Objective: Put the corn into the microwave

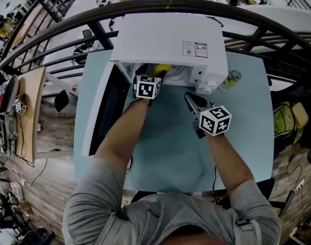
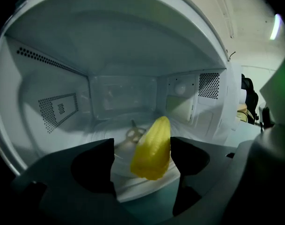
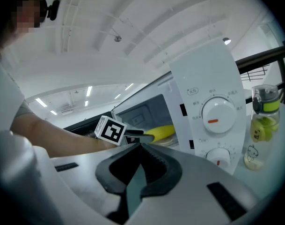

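Head view first: grey sleeves [image 1: 89, 198] at the bottom, both forearms stretched out over the pale table [image 1: 165, 152]. The nearer of the two tools, the right gripper [image 1: 189, 98], hung above the table, short of the microwave [image 1: 170, 34] front. In its own view the jaws stood tip to tip, clenched on nothing.

Further on, the left gripper [image 1: 160, 74] reached into the open mouth of the oven, whose door [image 1: 101, 111] stood wide open to the left. And the left gripper view made it plain: jaws spread wide, released. The corn [image 2: 152, 149] sat between them on the glass plate [image 2: 126, 172] inside the cavity, blunt end toward the camera, tip pointing at the back wall. A clear gap showed between the cob and the left jaw. The right jaw sat just beside it, and contact there couldn't be called.

From the right gripper view the yellow cob showed inside the doorway, left of the two dials [image 3: 217, 117]. Past the microwave's right side stood a bottle [image 3: 261, 125] with a green lid, upright on the table.
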Demonstrator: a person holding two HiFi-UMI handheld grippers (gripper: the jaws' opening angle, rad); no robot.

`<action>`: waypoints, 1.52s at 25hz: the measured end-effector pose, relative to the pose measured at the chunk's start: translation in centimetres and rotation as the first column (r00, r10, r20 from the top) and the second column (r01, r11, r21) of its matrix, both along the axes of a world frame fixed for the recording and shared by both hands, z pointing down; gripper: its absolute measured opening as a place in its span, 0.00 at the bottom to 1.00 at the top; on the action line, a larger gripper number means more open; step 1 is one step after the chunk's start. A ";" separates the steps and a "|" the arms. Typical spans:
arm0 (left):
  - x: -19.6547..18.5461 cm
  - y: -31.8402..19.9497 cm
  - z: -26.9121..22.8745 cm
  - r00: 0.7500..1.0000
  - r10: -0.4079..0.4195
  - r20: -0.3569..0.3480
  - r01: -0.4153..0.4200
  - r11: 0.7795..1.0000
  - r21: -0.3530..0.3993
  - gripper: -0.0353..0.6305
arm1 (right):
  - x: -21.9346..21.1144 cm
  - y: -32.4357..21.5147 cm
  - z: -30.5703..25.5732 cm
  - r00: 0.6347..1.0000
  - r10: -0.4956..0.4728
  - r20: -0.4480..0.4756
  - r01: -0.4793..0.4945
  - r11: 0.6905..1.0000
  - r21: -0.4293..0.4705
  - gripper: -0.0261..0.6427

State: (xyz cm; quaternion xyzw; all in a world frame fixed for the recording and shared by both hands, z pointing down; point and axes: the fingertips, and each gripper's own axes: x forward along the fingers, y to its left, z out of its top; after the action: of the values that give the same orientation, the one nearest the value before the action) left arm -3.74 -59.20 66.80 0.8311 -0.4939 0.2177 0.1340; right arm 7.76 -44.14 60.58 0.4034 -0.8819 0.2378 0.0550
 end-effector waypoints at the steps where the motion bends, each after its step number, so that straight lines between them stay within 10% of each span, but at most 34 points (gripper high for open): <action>1: 0.0 0.2 0.0 1.000 0.002 0.003 -0.002 1.000 -0.004 0.62 | 0.0 0.1 -0.1 1.000 0.001 -0.004 -0.001 1.000 0.000 0.07; 20: -0.8 2.2 -1.0 1.000 -0.001 0.024 0.002 1.000 -0.028 0.61 | 0.4 1.5 -2.0 1.000 0.018 -0.019 -0.017 1.000 0.012 0.07; 38: -0.8 10.3 -6.8 0.987 0.015 -0.159 -0.021 0.999 -0.038 0.61 | 2.2 4.1 -5.8 0.999 0.036 -0.039 -0.035 0.999 0.006 0.07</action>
State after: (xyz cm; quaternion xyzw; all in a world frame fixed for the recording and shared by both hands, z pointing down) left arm -4.55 -48.90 59.97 0.8474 -0.4698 0.1618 0.1871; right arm 9.94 -40.01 54.75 0.4238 -0.8740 0.2283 0.0668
